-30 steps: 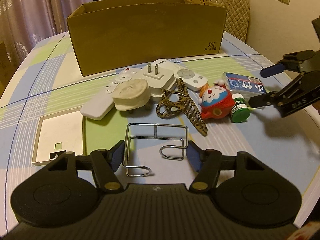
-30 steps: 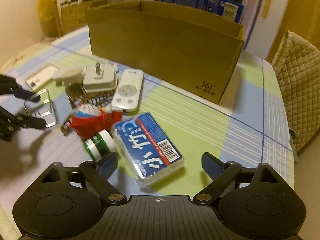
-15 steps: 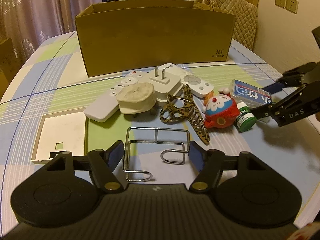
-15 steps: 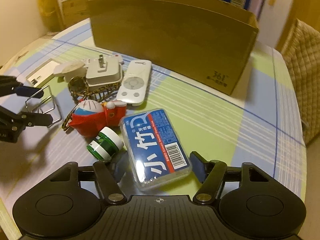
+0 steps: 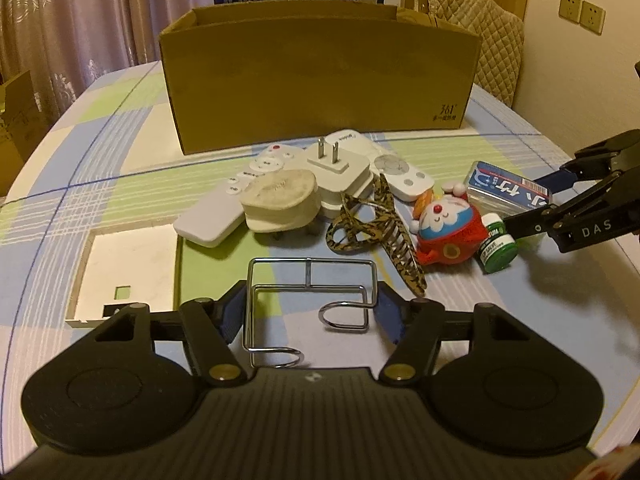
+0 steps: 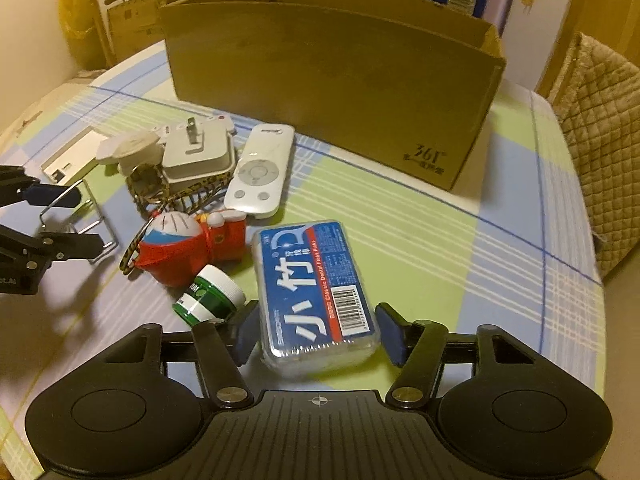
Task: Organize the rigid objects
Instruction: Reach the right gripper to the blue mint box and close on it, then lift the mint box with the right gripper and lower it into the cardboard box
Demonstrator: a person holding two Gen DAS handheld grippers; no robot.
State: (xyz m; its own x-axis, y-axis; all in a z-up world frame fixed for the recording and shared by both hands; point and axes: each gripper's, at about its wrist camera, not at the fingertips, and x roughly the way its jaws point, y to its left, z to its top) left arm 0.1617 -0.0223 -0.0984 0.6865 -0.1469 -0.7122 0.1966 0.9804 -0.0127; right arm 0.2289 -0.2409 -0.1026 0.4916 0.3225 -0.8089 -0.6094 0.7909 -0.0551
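My left gripper is open, its fingers on either side of a chrome wire holder lying on the table. My right gripper is open around the near end of a blue dental floss pick box; it also shows in the left wrist view. The jaws stand close to each object's sides; contact is unclear. A tall cardboard box stands open behind the pile.
The pile holds a green-capped jar, a red Doraemon toy, a leopard hair claw, a white plug adapter, a beige plug and two white remotes. A white card lies left. The table edge is near right.
Both grippers moved forward over their objects. The floss box now sits between my right fingers, and the wire holder sits deeper between my left fingers. The jaws have narrowed slightly.
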